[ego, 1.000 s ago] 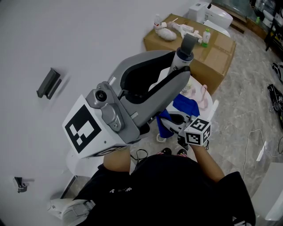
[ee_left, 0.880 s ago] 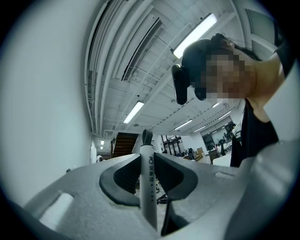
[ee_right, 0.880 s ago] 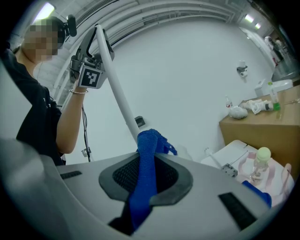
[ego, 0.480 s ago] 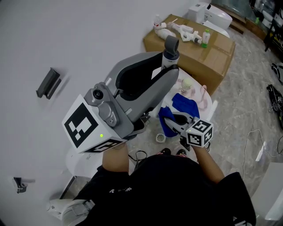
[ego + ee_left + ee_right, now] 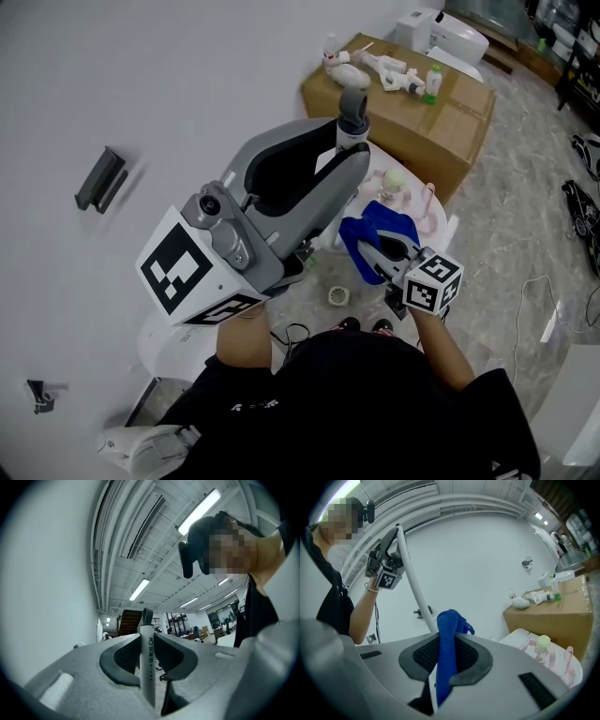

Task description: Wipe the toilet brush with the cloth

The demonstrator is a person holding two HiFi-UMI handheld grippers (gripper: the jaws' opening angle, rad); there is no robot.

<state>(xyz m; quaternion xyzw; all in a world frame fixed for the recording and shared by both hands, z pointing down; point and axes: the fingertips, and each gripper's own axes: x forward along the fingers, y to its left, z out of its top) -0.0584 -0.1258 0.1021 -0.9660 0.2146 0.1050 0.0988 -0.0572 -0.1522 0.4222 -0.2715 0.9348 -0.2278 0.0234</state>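
You are in a big open office or test hall, not a home. Bare ceiling ducts and strip lights run overhead, with a staircase far off. At your one o'clock, a cardboard box sits on a marble-look floor.
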